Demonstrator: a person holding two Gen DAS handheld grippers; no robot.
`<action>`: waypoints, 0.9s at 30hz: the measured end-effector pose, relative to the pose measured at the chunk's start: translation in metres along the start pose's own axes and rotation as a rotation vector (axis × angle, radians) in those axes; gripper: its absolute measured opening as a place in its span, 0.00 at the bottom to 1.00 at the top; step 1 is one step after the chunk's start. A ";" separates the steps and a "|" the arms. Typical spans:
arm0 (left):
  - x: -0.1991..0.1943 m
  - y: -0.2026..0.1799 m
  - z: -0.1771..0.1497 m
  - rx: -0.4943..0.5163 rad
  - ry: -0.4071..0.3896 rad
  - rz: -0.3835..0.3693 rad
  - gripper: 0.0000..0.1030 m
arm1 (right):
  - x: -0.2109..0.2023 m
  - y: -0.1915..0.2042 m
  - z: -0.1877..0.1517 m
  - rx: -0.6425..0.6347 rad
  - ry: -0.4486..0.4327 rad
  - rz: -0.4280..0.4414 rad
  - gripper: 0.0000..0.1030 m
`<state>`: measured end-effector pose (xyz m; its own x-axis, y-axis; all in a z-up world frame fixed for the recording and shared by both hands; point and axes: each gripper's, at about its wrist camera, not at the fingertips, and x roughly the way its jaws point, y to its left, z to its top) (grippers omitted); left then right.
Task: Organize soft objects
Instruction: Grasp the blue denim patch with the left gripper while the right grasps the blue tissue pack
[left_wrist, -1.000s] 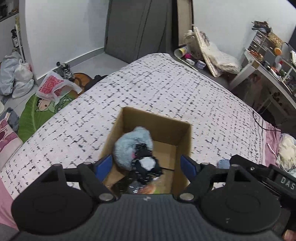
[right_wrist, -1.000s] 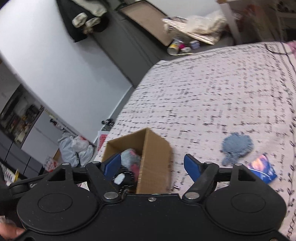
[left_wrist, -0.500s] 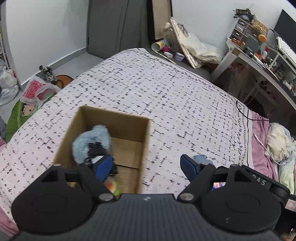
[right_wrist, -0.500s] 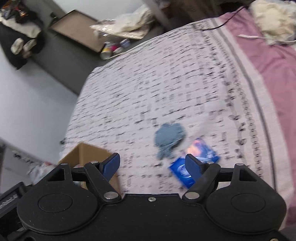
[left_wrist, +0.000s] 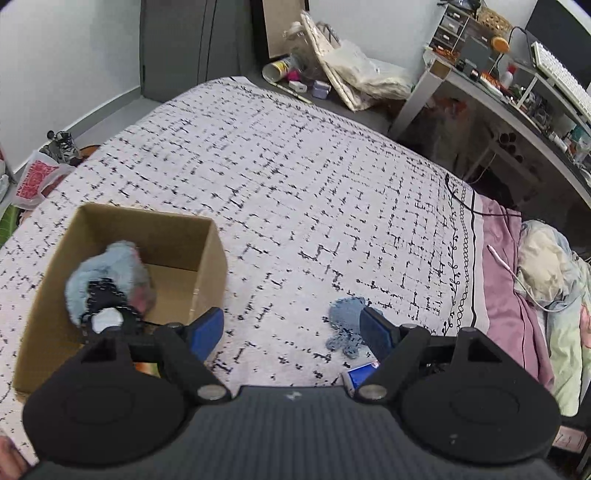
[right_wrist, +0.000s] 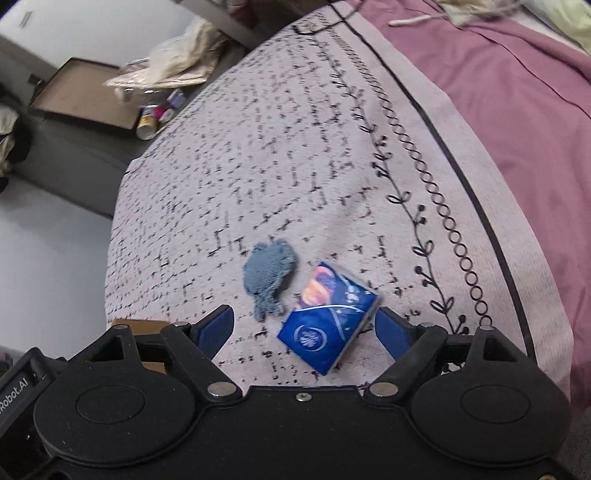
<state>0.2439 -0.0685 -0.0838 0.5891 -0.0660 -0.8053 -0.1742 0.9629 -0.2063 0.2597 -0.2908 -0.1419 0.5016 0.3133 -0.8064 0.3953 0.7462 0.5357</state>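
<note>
The left gripper (left_wrist: 291, 330) hangs above the bed cover (left_wrist: 295, 192), and its 2 blue fingers (left_wrist: 205, 330) are spread wide with nothing between them. To its left, a cardboard box (left_wrist: 207, 258) stands open on the cover. Inside the box lies a fluffy light blue plush toy (left_wrist: 114, 269), and a black and white soft item (left_wrist: 107, 314) rests against it on the near side. Just beside the right finger of this gripper, a small blue knitted piece (left_wrist: 341, 314) lies flat on the cover, outside the box.

The right gripper (right_wrist: 304, 326) is also spread wide and holds nothing. In the right wrist view, the knitted piece (right_wrist: 269, 275) lies in front of its left finger (right_wrist: 218, 325), and a blue tissue pack (right_wrist: 328, 314) lies just beside the knitted piece, on its right. The pack sits between the 2 fingers, but neither finger touches it. A corner of the box (right_wrist: 136, 325) shows behind the left finger. On the right edge of the patterned cover (right_wrist: 295, 155) a purple sheet (right_wrist: 517, 92) begins.
</note>
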 end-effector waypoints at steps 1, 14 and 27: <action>0.004 -0.002 0.000 -0.001 0.006 -0.002 0.77 | 0.002 -0.002 0.000 0.013 0.006 -0.005 0.80; 0.061 -0.021 -0.001 -0.051 0.098 -0.061 0.77 | 0.039 -0.028 0.005 0.192 0.097 0.071 0.25; 0.113 -0.037 0.001 -0.030 0.141 -0.055 0.77 | 0.034 -0.038 0.020 0.202 -0.035 0.073 0.19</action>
<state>0.3176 -0.1117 -0.1668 0.4825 -0.1565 -0.8618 -0.1692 0.9487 -0.2670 0.2769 -0.3203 -0.1847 0.5598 0.3386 -0.7562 0.5011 0.5885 0.6345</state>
